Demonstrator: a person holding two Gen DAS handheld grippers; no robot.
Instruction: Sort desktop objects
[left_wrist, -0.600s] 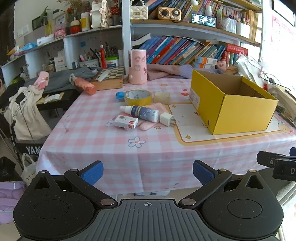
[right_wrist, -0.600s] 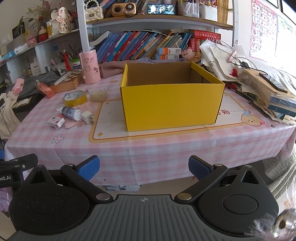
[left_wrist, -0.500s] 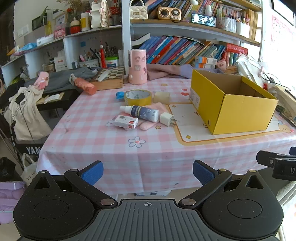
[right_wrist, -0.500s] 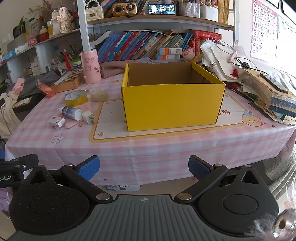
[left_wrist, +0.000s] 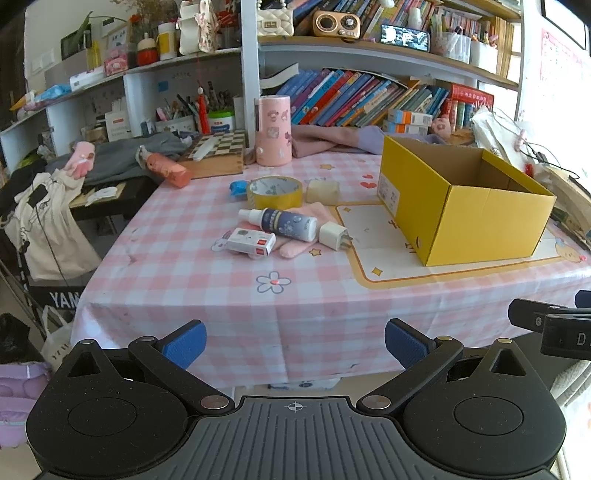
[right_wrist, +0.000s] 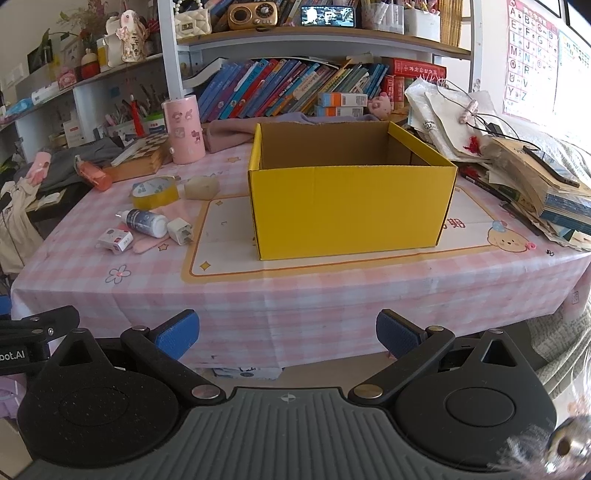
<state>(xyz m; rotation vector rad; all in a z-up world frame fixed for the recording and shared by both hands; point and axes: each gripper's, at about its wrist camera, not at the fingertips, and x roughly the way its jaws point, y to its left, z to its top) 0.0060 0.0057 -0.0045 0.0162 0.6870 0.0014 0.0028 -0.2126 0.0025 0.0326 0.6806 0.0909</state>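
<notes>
Left wrist view: the left gripper (left_wrist: 293, 341) is wide open and holds nothing; it hangs in front of the tabletop (left_wrist: 229, 295) edge, well short of the things. The yellow box (left_wrist: 480, 225) sits open on the tabletop; left of the box lie a white plug (left_wrist: 331, 235), a spray bottle (left_wrist: 284, 223), a small white box (left_wrist: 251, 242) and a tape roll (left_wrist: 275, 191). The bottle's long side runs left to right, cap pointing away from the box. The right gripper (right_wrist: 286, 334) is open too and faces the box, so I think the left one is nearer the pile.
</notes>
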